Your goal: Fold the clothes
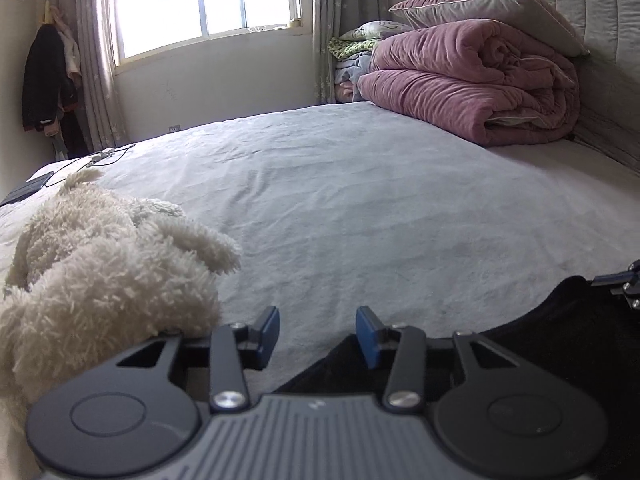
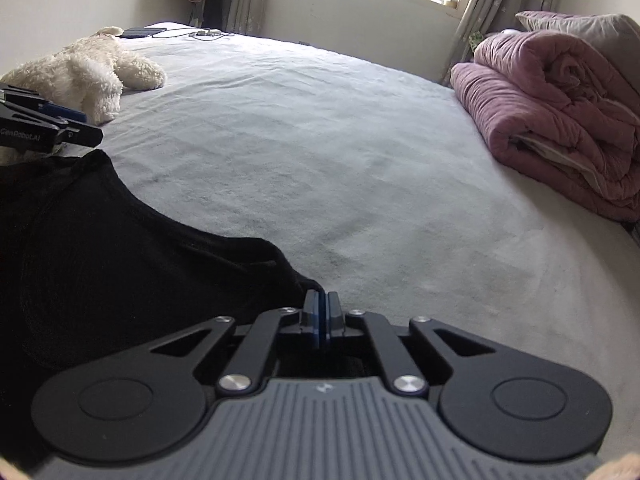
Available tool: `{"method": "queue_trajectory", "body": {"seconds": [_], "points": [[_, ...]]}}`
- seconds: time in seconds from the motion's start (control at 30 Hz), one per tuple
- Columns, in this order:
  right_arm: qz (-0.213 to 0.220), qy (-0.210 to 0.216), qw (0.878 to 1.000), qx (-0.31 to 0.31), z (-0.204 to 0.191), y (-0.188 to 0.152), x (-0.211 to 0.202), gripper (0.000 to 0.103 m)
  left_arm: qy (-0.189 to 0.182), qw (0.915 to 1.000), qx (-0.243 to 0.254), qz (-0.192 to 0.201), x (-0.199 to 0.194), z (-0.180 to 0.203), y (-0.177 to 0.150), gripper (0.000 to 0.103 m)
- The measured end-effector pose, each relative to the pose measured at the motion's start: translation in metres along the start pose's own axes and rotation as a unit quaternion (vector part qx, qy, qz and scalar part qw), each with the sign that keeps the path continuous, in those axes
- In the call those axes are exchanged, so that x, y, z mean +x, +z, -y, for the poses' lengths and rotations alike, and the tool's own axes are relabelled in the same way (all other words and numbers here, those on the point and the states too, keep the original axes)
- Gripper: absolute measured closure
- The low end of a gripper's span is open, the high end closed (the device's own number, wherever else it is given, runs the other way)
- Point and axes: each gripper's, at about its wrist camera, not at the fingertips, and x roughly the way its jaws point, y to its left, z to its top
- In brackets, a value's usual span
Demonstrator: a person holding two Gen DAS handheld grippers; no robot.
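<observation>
Black garment (image 2: 120, 248): lower left of right view, lying on the bed (image 2: 320, 140). Right gripper (image 2: 320, 312): jaws pressed together, pinching its corner, likely to carry a fold. Left gripper (image 1: 318, 330): jaws spread, empty, above the cloth's edge.

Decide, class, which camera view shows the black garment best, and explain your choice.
The right wrist view. There the black garment spreads across the lower left, its curved edge lying on the bed, with the right gripper shut at its edge. The left wrist view shows only a dark patch beside the open left gripper.
</observation>
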Motion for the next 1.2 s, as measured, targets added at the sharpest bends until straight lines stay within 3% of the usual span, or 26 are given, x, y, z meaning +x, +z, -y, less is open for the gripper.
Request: {"method": "queue_trajectory", "body": {"seconds": [0.03, 0.2, 0.23, 0.27, 0.37, 0.53, 0.63, 0.73, 0.87, 1.03, 1.2], "points": [[0.005, 0.002, 1.000, 0.007, 0.001, 0.001, -0.002, 0.090, 0.002, 1.0000, 0.009, 0.001, -0.002, 0.000, 0.000, 0.060], [0.022, 0.011, 0.999, 0.032, 0.005, 0.007, -0.008, 0.090, -0.016, 0.9997, 0.020, -0.002, -0.003, -0.002, -0.011, 0.061], [0.011, 0.013, 1.000, 0.015, -0.001, 0.007, -0.004, 0.091, -0.021, 0.9994, 0.027, -0.007, -0.001, 0.001, -0.014, 0.063], [-0.006, 0.019, 1.000, -0.008, -0.008, 0.006, 0.002, 0.099, -0.024, 0.9989, 0.037, -0.014, 0.003, 0.004, -0.017, 0.069], [-0.030, 0.022, 0.999, -0.034, -0.023, -0.001, 0.019, 0.102, -0.009, 0.9981, 0.054, -0.028, 0.013, 0.014, -0.022, 0.072], [-0.023, -0.013, 1.000, -0.011, -0.027, 0.010, 0.032, 0.103, 0.036, 0.9975, 0.054, -0.028, 0.017, 0.017, -0.016, 0.072], [-0.001, -0.032, 0.999, -0.001, -0.027, 0.016, 0.016, 0.103, 0.033, 0.9985, 0.043, -0.006, -0.002, 0.013, -0.012, 0.072], [0.021, -0.034, 0.998, 0.051, -0.009, 0.014, -0.016, 0.090, 0.031, 0.9986, 0.042, 0.004, -0.025, 0.009, -0.010, 0.067], [-0.002, -0.048, 0.992, 0.113, 0.026, -0.014, -0.052, 0.090, 0.039, 0.9992, 0.004, -0.010, -0.052, -0.011, -0.019, 0.066], [-0.037, -0.067, 0.976, 0.206, 0.071, -0.072, -0.092, 0.090, 0.048, 0.9972, -0.049, -0.029, -0.091, -0.044, -0.054, 0.066], [-0.046, -0.056, 0.962, 0.264, 0.088, -0.111, -0.120, 0.087, 0.061, 0.9916, -0.103, -0.049, -0.121, -0.072, -0.089, 0.066]]}}
